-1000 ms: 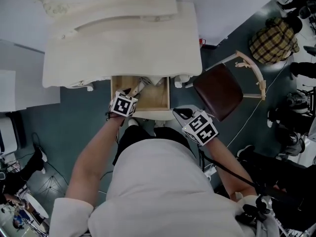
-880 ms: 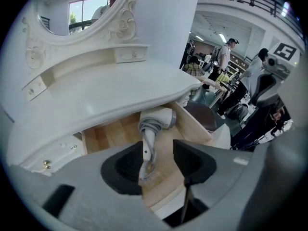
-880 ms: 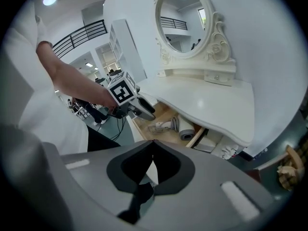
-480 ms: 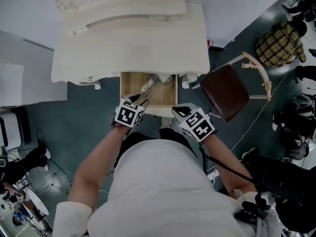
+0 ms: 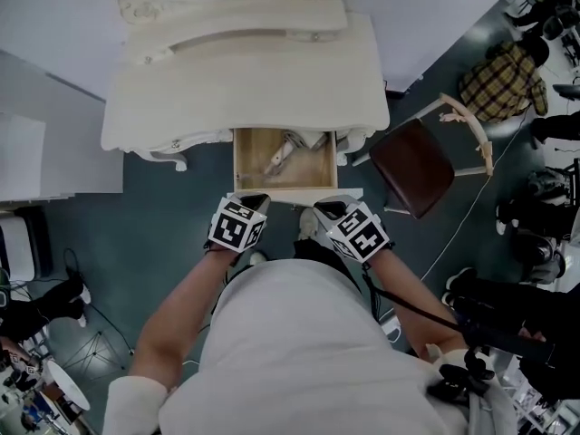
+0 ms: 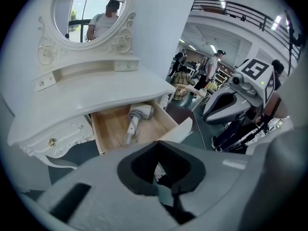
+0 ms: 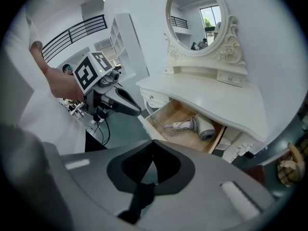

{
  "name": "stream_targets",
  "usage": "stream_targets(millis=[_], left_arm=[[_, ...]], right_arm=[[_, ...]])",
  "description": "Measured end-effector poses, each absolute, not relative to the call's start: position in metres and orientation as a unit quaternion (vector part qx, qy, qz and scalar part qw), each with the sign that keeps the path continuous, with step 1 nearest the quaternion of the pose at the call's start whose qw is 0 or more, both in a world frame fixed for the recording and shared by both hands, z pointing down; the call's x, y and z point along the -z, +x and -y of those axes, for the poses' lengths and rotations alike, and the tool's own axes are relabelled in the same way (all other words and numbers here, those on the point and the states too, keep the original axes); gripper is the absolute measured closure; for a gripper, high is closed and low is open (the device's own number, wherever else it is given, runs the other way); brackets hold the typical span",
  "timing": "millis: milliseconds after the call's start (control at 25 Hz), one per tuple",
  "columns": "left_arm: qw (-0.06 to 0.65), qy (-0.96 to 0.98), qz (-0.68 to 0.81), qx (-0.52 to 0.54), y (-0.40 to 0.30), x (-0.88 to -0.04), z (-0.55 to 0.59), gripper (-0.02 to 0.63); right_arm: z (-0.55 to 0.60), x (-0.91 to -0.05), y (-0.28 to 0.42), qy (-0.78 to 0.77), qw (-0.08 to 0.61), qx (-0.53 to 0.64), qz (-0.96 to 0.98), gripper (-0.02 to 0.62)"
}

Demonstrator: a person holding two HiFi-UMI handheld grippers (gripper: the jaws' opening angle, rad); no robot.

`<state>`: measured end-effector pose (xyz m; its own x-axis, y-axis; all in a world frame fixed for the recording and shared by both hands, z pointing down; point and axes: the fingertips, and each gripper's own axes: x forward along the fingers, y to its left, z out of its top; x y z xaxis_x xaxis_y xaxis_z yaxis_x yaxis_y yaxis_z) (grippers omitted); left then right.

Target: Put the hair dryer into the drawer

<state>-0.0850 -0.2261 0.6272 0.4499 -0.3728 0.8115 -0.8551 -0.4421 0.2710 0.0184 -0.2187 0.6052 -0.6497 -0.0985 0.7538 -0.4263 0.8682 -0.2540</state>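
You are facing a white dressing table [image 5: 245, 80] with its drawer [image 5: 241, 166] pulled open. The hair dryer [image 5: 283, 155] lies inside the drawer, head toward the back and handle slanting toward you. Your left gripper [image 5: 252, 199] and right gripper [image 5: 328, 209] hang side by side near the drawer's front, each with its jaws pressed together on nothing

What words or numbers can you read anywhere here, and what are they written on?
No words or numbers can be read anywhere.
Left marker cube: a black-and-white square pattern, not letters.
Right marker cube: the same kind of pattern, not letters.
Hair dryer in the drawer: no print can be made out; it is too small to tell.
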Motion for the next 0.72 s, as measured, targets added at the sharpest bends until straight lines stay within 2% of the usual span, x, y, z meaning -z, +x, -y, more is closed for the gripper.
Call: stream_targets(millis=[720], left_arm=[[0.338, 0.831, 0.334, -0.288, -0.149, -0.552, 0.044, 0.604]], right_arm=[[0.052, -0.579, -0.067, 0.179, 0.396, -0.205, 0.877, 0.595]])
